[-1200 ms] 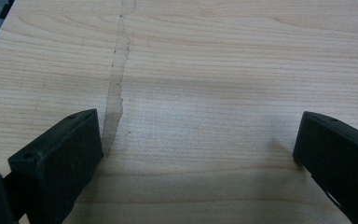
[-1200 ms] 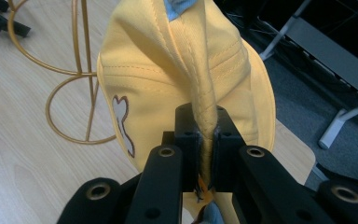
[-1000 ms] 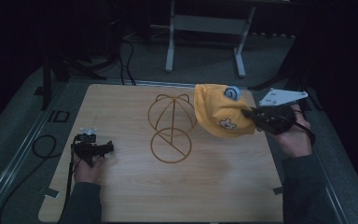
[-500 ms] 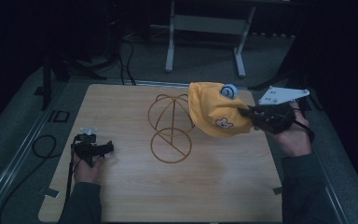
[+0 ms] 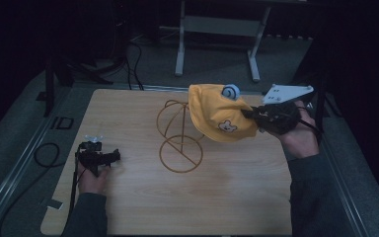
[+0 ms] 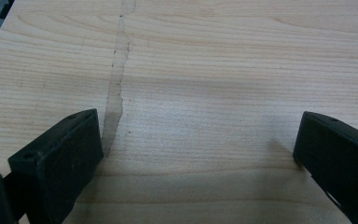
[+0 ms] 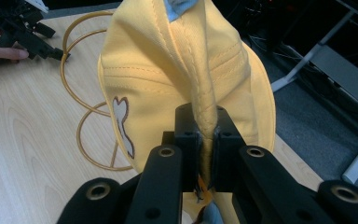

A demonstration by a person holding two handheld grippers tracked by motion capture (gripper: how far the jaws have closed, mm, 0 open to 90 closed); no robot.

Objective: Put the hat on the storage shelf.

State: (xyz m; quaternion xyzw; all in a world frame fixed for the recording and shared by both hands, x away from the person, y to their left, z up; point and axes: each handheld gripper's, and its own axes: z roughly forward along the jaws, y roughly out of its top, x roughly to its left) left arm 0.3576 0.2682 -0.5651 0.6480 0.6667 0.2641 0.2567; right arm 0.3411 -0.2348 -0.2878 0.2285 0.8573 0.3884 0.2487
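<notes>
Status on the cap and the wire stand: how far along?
Done: the right gripper has the yellow cap clamped by a fold and lifted off the table. In hand: cap held in the air beside the wire stand. Left: probably setting it on the stand's dome. The left gripper rests open.

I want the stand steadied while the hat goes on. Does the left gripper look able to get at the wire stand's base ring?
Probably yes: the left gripper rests open on bare table, with nothing between it and the wire stand.
</notes>
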